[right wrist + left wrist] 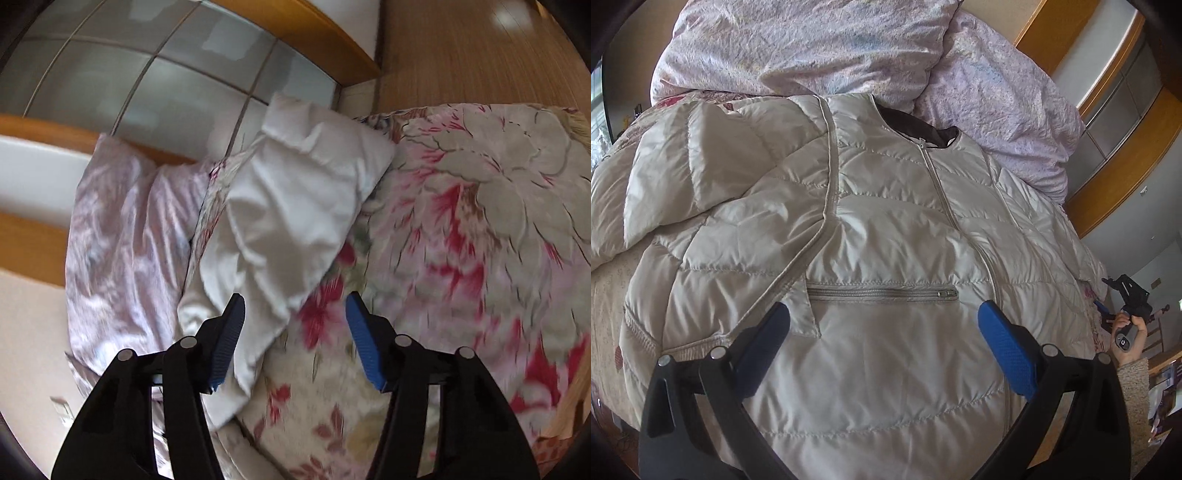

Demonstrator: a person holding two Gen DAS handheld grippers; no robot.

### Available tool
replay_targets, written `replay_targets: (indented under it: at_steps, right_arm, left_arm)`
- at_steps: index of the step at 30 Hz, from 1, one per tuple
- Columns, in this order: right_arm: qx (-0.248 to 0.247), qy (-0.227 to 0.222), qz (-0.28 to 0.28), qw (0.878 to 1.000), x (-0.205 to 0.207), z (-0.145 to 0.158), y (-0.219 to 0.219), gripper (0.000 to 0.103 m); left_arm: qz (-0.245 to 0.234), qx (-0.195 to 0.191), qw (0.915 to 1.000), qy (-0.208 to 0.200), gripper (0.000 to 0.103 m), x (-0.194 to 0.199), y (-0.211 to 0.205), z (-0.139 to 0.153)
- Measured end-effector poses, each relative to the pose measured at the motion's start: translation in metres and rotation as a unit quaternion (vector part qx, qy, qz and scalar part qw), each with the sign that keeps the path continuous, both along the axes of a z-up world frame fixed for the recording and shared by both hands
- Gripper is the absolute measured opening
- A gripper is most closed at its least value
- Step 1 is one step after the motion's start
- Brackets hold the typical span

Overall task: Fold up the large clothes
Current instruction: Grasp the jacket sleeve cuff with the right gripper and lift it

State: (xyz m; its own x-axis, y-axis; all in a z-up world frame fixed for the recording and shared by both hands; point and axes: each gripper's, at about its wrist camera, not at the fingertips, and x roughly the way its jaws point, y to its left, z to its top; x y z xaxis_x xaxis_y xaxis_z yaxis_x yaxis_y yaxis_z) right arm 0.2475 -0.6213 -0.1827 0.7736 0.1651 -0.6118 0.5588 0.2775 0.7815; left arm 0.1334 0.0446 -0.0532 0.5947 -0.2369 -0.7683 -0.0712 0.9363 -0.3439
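Note:
A cream quilted puffer jacket (886,229) lies front up on the bed, zipped, collar toward the pillows, its left sleeve folded across the chest. My left gripper (882,325) is open and empty, hovering just above the jacket's lower front near the pocket zip (879,293). My right gripper (295,314) is open and empty above the jacket's right sleeve (288,221), which lies on the floral bedspread (461,240). The right gripper also shows in the left wrist view (1123,317), held in a hand at the bed's right side.
Two lilac pillows (820,44) lie at the head of the bed, one also in the right wrist view (122,229). A wooden headboard and frosted panels (166,81) stand behind. Wooden floor (461,48) lies beside the bed.

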Motion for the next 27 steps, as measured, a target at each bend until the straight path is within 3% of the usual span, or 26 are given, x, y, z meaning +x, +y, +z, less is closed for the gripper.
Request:
replay_targets:
  at_steps: [4,7,9,11,13,16,20,24,27]
  right_arm:
    - [0.024,-0.017,-0.017,0.999,0.01,-0.008,-0.012,0.053]
    - [0.004,-0.005,-0.034,0.999,0.014,-0.008,-0.017,0.039]
    - [-0.032,0.02,-0.035,0.999,0.019,-0.003,-0.016,0.018]
    - [-0.082,0.019,-0.03,0.996,0.022,0.013,-0.01,0.009]
    - [-0.149,0.015,-0.024,0.988,0.026,0.04,0.002,0.007]
    - [-0.26,-0.003,-0.009,0.966,0.032,0.088,0.032,0.006]
    - [-0.375,-0.054,0.033,0.925,0.037,0.149,0.088,0.005]
    - [-0.441,-0.122,0.097,0.884,0.037,0.193,0.162,0.005]
    - [-0.443,-0.182,0.173,0.861,0.035,0.217,0.226,0.005]
  left_arm:
    - [0.003,0.003,0.9999,-0.011,0.101,0.005,-0.001,0.002]
    - [0.011,-0.003,0.9992,-0.037,0.101,0.001,0.003,0.005]
    - [0.02,-0.01,0.9981,-0.057,0.101,-0.003,0.008,0.007]
    - [0.032,-0.013,0.997,-0.069,0.101,-0.007,0.015,0.008]
    - [0.047,-0.011,0.9961,-0.074,0.101,-0.009,0.024,0.009]
    - [0.066,-0.017,0.9943,-0.083,0.101,-0.014,0.038,0.007]
    - [0.079,-0.038,0.9931,-0.079,0.101,-0.018,0.055,0.004]
    - [0.095,-0.054,0.9893,-0.097,0.101,-0.025,0.066,0.005]
    - [0.117,-0.052,0.9838,-0.126,0.101,-0.033,0.075,0.011]
